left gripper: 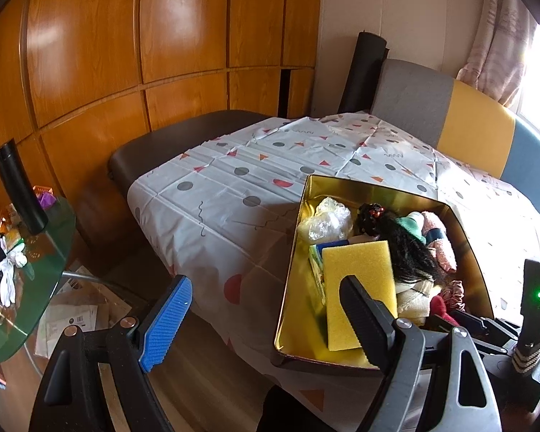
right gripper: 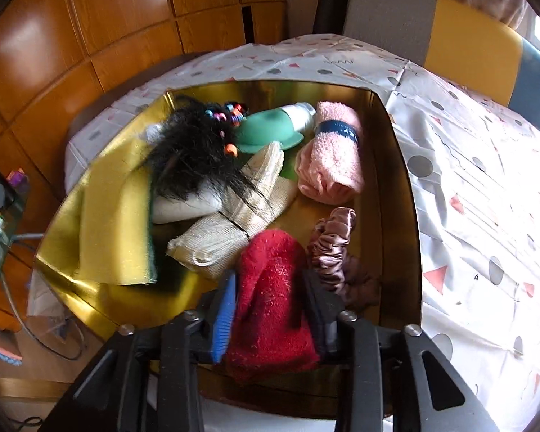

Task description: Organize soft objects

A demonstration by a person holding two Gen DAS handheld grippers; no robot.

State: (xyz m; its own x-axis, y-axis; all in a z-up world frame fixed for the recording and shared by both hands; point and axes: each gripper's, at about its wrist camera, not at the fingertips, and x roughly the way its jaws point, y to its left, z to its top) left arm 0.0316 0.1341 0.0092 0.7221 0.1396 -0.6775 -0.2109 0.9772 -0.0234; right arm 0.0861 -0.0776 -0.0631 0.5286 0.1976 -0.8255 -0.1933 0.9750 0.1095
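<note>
A gold tin box (right gripper: 396,187) sits on the patterned tablecloth and holds soft things. My right gripper (right gripper: 270,288) is shut on a red fluffy cloth (right gripper: 270,280) at the box's near side. Inside lie a yellow sponge (right gripper: 115,223), a black wig with beads (right gripper: 198,154), beige knitted socks (right gripper: 230,223), a pink rolled towel (right gripper: 331,158), a brown satin scrunchie (right gripper: 334,248) and a green cap (right gripper: 270,136). My left gripper (left gripper: 266,309) is open and empty at the box's (left gripper: 291,288) left edge, with the sponge (left gripper: 356,273) behind its right finger.
The tablecloth (left gripper: 234,187) covers a table beside a dark bench (left gripper: 183,136). A green glass side table (left gripper: 36,270) with a black bottle (left gripper: 18,187) and small items stands at the left. A grey, yellow and blue sofa back (left gripper: 468,122) is behind. Wood panels line the wall.
</note>
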